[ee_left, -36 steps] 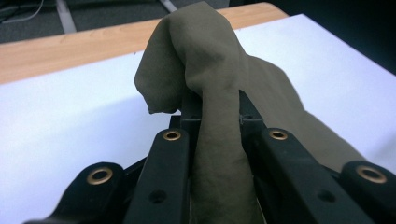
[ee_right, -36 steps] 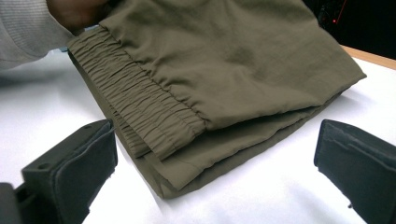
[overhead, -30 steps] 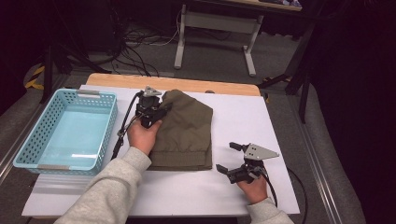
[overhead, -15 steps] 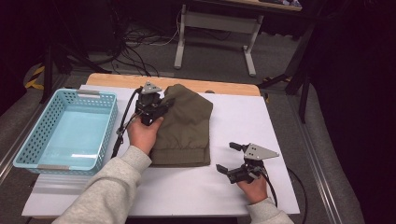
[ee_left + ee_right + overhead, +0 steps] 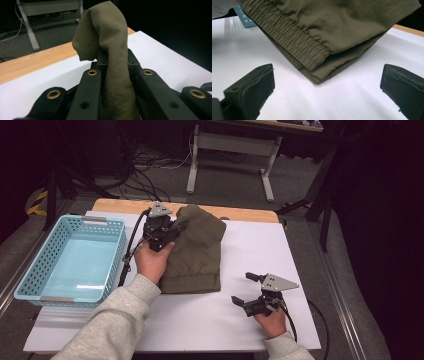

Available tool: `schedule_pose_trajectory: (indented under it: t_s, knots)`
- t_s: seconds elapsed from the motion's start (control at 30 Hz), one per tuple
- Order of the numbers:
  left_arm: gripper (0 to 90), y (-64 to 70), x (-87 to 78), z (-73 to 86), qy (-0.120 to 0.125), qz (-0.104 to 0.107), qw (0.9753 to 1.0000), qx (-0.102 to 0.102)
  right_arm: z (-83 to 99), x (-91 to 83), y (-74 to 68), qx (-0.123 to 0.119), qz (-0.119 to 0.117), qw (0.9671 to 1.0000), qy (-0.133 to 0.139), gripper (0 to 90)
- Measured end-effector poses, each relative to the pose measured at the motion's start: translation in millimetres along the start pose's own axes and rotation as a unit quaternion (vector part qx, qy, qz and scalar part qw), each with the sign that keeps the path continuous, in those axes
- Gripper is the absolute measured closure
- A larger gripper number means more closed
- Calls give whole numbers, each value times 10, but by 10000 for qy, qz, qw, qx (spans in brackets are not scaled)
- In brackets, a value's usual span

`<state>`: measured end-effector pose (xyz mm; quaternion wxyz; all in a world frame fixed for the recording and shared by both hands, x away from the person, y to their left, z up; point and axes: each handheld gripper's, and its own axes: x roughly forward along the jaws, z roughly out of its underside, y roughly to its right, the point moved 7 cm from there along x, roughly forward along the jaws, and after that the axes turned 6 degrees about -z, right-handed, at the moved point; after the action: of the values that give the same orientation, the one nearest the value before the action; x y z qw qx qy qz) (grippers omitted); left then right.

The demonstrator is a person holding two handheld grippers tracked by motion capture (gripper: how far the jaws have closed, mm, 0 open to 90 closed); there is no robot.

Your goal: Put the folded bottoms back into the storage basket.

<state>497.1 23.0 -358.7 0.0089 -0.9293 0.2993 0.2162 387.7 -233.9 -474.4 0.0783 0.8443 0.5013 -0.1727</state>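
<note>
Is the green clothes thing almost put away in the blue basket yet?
Not yet. The olive-green garment already lies folded on the white table. In hand: the left gripper is shut on a pinch of its cloth at the far edge. The right gripper is open, apart from the garment's elastic hem. The blue basket holds nothing, so moving the garment there may be what's left.

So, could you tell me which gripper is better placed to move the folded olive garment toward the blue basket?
Left: the left gripper is shut on the garment beside the basket. The right gripper is open, clear of it.
</note>
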Motion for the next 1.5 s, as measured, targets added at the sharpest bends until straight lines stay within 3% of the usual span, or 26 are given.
schedule_pose_trajectory:
  t_s: [0.43, 0.9, 1.5]
  knots:
    - [799, 53, -189, -165, 223, -69, 9994, 255, 1, -1, 4, 7, 11, 10000, 1, 0]
    - [799, 10, -389, -279, 360, -120, 9990, 239, 3, 2, 5, 12, 19, 10000, -4, 0]
    - [799, -146, -654, -371, 496, -333, 9979, 253, 4, 3, 6, 21, 7, 10000, -12, 0]
